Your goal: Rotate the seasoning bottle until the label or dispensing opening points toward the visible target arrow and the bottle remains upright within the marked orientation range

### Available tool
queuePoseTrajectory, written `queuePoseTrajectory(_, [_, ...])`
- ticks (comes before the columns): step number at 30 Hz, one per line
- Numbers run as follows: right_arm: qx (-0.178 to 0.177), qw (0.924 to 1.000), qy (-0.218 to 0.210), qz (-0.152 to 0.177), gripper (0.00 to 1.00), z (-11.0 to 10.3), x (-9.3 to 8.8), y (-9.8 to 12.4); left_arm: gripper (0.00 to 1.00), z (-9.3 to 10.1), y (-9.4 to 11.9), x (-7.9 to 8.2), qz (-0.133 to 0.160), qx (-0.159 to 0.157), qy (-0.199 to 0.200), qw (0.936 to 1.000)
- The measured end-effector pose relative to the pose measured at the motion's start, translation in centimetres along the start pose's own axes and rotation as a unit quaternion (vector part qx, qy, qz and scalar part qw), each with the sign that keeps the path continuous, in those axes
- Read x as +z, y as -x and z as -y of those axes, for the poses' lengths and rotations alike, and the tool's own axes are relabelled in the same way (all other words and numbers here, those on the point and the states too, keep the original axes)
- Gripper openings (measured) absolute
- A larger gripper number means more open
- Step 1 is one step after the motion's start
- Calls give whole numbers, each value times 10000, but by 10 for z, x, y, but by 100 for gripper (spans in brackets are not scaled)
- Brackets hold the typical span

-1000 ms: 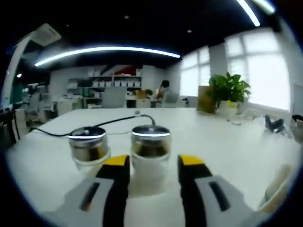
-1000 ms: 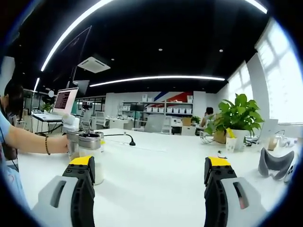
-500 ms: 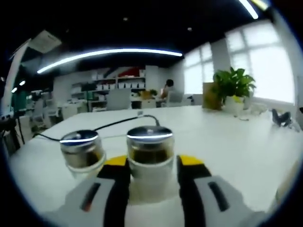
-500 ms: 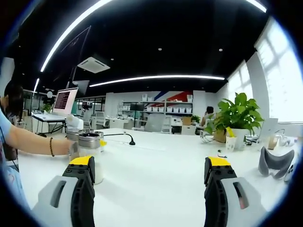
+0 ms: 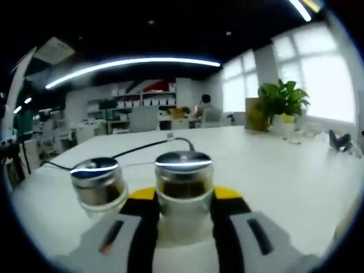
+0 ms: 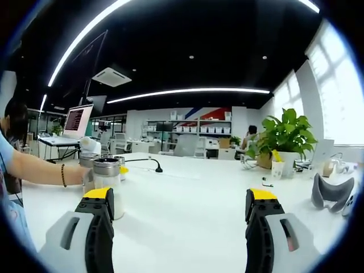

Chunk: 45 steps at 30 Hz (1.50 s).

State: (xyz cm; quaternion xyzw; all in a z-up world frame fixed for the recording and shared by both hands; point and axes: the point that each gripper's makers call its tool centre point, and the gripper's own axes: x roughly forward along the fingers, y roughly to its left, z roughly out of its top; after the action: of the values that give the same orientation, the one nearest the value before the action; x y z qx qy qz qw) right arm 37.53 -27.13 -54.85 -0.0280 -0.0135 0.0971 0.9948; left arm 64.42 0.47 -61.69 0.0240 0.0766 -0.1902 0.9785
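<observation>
Gripping seasoning bottle (image 5: 183,190), left fingers (image 5: 144,200) closed | second jar (image 5: 96,185) beside | right fingers (image 6: 100,200) wide, empty

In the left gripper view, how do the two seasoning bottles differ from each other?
The right bottle stands between the left tongs, which close on its sides; the left bottle stands free beside them. The right bottle also looks nearer and larger. Both are upright glass bottles with shiny metal lids and dark contents.
</observation>
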Motion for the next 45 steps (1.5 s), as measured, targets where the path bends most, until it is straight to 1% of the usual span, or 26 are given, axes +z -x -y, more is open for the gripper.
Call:
queuePoseTrajectory(4, [9,10000,6,-13,100,-1,0,0,36,-2,1,0,67,-21,86,9999])
queuePoseTrajectory(10, [7,10000,-20,-33,100,0,-2,0,36,2,4,0,32,-119,100,9999])
queuePoseTrajectory(12, [6,10000,-34,-39,100,0,-3,0,36,4,7,-1,39,-143,30,9999])
queuePoseTrajectory(14, [-15,9999,-78,-62,100,2,-4,-1,36,3,12,-1,69,-188,91,9998])
queuePoseTrajectory(17, [-6,9999,-79,-112,100,1,-6,-1,36,3,18,-1,70,-247,67,9996])
queuePoseTrajectory(23, [-14,9999,-110,-118,100,2,-7,-1,36,6,40,-2,69,-584,66,9983])
queuePoseTrajectory(26, [-3,9999,-127,-114,100,1,-7,-1,36,4,50,-2,66,-759,275,9967])
queuePoseTrajectory(27, [-1,9999,-124,-121,100,1,-7,-1,36,5,54,-2,84,-843,221,9962])
queuePoseTrajectory(28, [2,9998,-123,-127,100,1,-7,-2,36,7,57,-3,77,-948,-28,9955])
queuePoseTrajectory(29, [-1,9998,-137,-127,100,1,-7,-2,36,8,61,-4,57,-1000,-144,9949])
queuePoseTrajectory(30, [-10,9998,-153,-121,100,1,-7,-2,36,8,64,-4,76,-1020,-75,9947])
queuePoseTrajectory(32, [-12,9998,-163,-134,100,1,-8,-2,36,11,72,-3,107,-1235,89,9922])
queuePoseTrajectory(36, [-19,9998,-170,-136,100,1,-8,-3,36,15,86,1,167,-1486,4,9888])
queuePoseTrajectory(41, [21,9998,-141,-132,100,-3,-7,-4,36,20,108,5,211,-1777,70,9838])
queuePoseTrajectory(43, [38,9998,-134,-134,100,-3,-6,-4,36,27,120,5,256,-2033,18,9788])
queuePoseTrajectory(45, [27,9998,-160,-118,100,-3,-7,-4,36,28,129,4,280,-2047,0,9784])
